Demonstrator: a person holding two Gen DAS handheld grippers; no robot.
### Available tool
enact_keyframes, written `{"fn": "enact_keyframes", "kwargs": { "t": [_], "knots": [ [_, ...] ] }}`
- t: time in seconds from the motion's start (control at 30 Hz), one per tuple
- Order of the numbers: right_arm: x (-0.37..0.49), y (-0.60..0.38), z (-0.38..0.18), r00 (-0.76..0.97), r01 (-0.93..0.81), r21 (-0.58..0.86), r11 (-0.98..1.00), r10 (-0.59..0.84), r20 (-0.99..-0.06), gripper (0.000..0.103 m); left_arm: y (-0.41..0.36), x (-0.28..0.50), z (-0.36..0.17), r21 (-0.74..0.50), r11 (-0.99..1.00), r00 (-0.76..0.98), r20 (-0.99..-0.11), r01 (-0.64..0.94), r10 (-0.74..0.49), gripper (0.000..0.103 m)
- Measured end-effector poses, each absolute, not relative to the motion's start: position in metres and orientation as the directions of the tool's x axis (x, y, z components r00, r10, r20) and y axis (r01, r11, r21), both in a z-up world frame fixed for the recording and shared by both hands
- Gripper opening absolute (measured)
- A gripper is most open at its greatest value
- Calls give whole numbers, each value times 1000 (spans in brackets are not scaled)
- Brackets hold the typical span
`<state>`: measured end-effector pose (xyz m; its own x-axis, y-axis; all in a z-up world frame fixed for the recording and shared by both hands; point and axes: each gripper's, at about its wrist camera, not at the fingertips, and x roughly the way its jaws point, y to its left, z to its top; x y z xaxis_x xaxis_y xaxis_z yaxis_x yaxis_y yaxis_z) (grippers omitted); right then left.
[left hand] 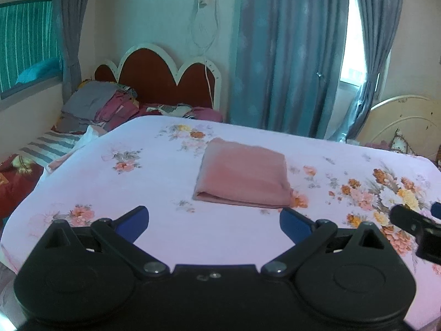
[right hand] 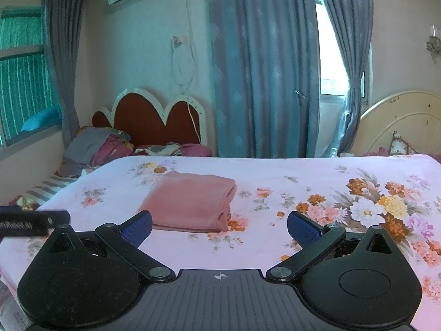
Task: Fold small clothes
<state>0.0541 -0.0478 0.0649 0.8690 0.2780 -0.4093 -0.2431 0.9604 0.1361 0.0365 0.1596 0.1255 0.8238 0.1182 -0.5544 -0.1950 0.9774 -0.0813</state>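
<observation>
A pink garment lies folded into a neat rectangle on the floral bedsheet, its folded edge toward me. In the right wrist view the same pink garment sits left of centre. My left gripper hovers just short of its near edge, open and empty, blue pads wide apart. My right gripper is open and empty too, close to the garment's near right corner. Each gripper shows at the edge of the other's view: the right gripper and the left gripper.
A pile of clothes lies at the far left by a red headboard. Blue curtains hang behind the bed. A cream headboard stands at the right. The sheet drops off at the left edge.
</observation>
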Motion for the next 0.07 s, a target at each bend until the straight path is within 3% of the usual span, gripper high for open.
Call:
{"fn": "enact_keyframes", "kwargs": {
  "t": [0.07],
  "knots": [
    [61,-51,60,868,-228,135,964,264,-420,103,162,51,122,-62,977,815,-564,-202,132,102]
  ]
}}
